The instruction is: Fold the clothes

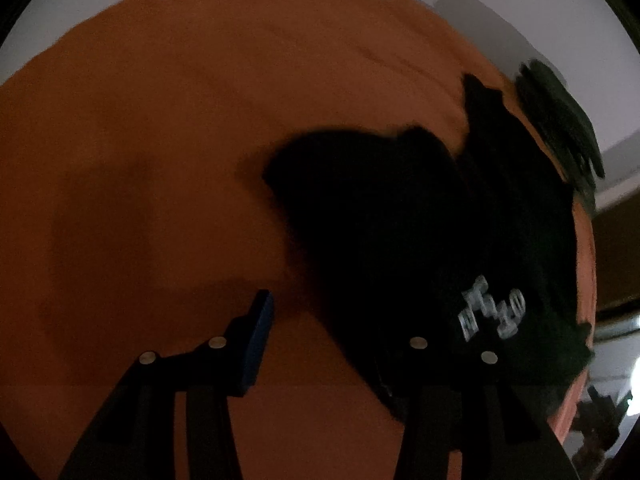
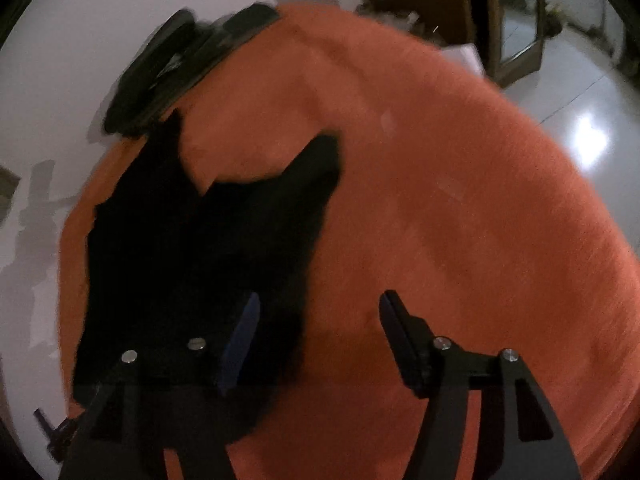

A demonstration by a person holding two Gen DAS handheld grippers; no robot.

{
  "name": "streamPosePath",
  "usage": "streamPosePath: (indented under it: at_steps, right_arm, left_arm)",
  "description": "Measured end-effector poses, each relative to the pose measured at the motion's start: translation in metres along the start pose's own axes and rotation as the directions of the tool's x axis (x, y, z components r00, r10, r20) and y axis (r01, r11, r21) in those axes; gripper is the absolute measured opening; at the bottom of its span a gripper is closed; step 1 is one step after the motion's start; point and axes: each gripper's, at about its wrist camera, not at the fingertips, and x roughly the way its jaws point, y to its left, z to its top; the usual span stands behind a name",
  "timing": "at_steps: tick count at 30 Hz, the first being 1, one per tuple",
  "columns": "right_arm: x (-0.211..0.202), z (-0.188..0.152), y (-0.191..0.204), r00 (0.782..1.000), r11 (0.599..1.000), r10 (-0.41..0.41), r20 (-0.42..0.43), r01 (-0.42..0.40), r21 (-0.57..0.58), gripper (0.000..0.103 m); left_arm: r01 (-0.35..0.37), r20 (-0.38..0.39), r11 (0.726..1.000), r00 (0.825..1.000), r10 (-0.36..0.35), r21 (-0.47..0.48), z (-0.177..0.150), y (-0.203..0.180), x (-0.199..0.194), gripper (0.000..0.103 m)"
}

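A black garment (image 1: 380,220) with white lettering (image 1: 492,312) lies crumpled on the orange cloth surface (image 1: 160,120). My left gripper (image 1: 320,304) is open at its left edge. The blue-padded left finger (image 1: 258,332) stands over bare orange cloth, and the right finger is lost against the black fabric. In the right wrist view the same garment (image 2: 192,248) spreads to the left, with two pointed ends toward the far side. My right gripper (image 2: 320,320) is open; its left finger (image 2: 242,336) hangs over the garment's right edge, its right finger (image 2: 400,332) over orange cloth (image 2: 440,200). Nothing is pinched.
A dark bundle (image 2: 172,68) sits at the far edge of the orange surface, seen also as a dark green bundle (image 1: 560,120) in the left wrist view. White wall lies behind. Glossy floor (image 2: 580,120) and a wooden door frame (image 2: 496,20) are beyond the right edge.
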Motion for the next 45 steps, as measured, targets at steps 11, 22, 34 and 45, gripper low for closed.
streamPosePath:
  at_steps: [11,22,34,45]
  right_arm:
    - [0.027,-0.092,0.055,0.974,0.984,0.180,-0.134,-0.178,0.031,0.062]
    - [0.056,-0.126,0.066,0.906,0.923,0.375,-0.196,-0.346,0.168,0.055]
    - [0.060,-0.128,0.067,0.922,0.934,0.344,-0.179,-0.314,0.172,0.002]
    - [-0.007,-0.112,0.120,0.939,0.963,0.267,-0.218,-0.266,0.037,0.003]
  left_arm:
    - [0.213,-0.225,0.977,0.953,-0.202,0.026,-0.055,-0.048,0.022,0.056]
    - [0.378,-0.335,0.919,0.857,-0.392,-0.109,-0.094,-0.082,0.050,0.056]
    - [0.407,-0.198,0.905,0.884,-0.424,-0.124,-0.092,-0.096,0.038,0.007]
    - [0.343,-0.219,0.933,0.907,-0.358,-0.108,-0.086,-0.092,-0.029,0.007]
